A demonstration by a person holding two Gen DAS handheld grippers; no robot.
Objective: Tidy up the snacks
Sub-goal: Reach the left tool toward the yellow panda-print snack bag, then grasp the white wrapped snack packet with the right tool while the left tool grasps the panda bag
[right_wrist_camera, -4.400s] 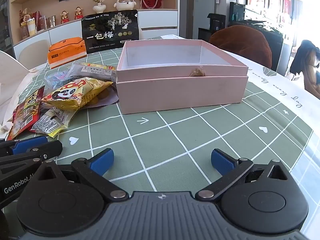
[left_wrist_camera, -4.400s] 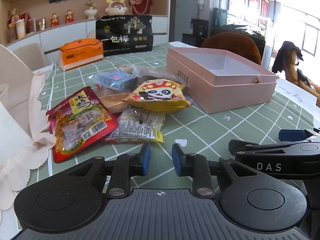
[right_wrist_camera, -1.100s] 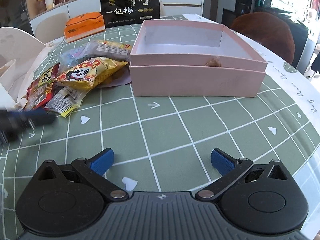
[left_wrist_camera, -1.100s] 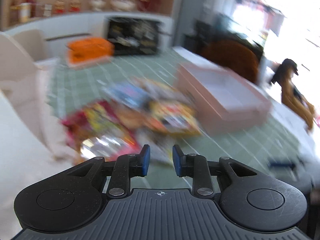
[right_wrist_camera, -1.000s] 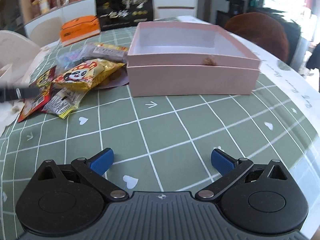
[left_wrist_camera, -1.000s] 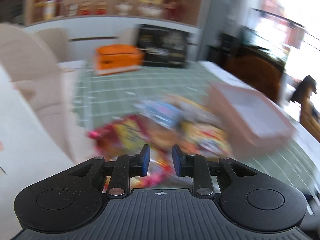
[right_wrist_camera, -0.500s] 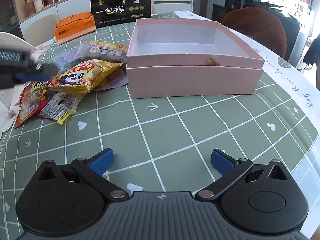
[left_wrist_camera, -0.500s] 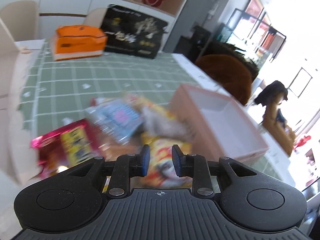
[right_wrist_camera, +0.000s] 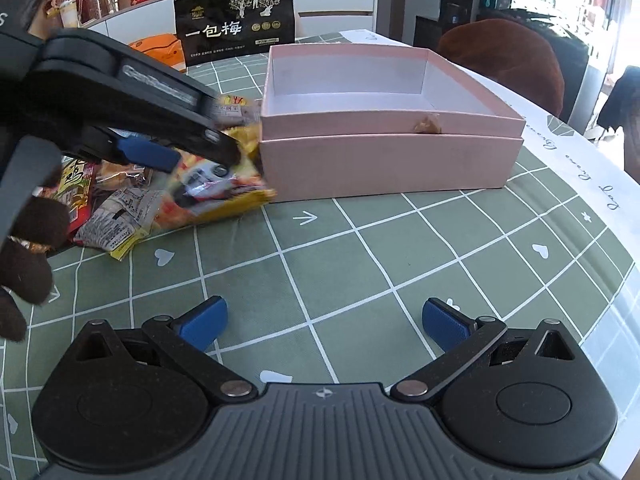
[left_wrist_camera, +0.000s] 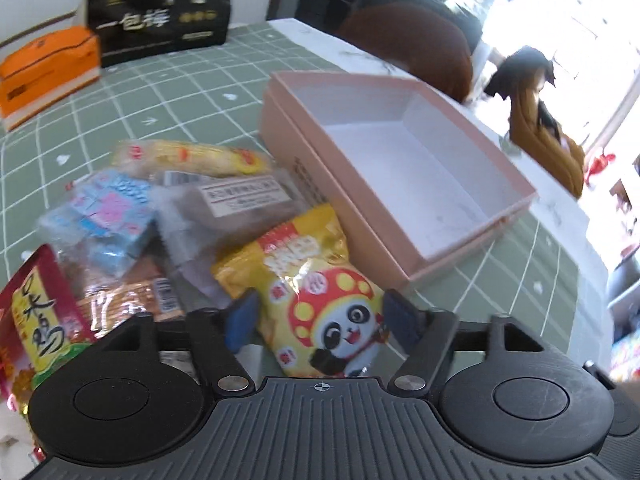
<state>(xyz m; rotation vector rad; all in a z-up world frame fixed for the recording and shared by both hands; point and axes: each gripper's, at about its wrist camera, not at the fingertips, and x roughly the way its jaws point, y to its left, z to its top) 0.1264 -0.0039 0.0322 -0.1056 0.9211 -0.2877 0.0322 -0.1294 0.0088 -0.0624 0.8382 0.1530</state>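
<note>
A pile of snack packets lies on the green checked table left of an open pink box (left_wrist_camera: 404, 168), which is empty inside. My left gripper (left_wrist_camera: 320, 316) is open, its blue pads on either side of the yellow panda packet (left_wrist_camera: 320, 300) at the pile's front. In the right wrist view the left gripper (right_wrist_camera: 188, 152) hovers over that yellow packet (right_wrist_camera: 216, 196), beside the pink box (right_wrist_camera: 384, 160). My right gripper (right_wrist_camera: 324, 322) is open and empty above bare table in front of the box.
Other packets in the pile: a red one (left_wrist_camera: 36, 320), a blue one (left_wrist_camera: 108, 216), a clear grey one (left_wrist_camera: 236, 204) and a pale yellow one (left_wrist_camera: 188, 156). An orange box (left_wrist_camera: 44, 72) and a black bag (left_wrist_camera: 160, 12) stand at the back. A brown chair (right_wrist_camera: 504, 60) is behind the pink box.
My left gripper has swung over the snack pile, dropped towards the yellow panda packet and opened around it. The right gripper has stayed open and nearly still.
</note>
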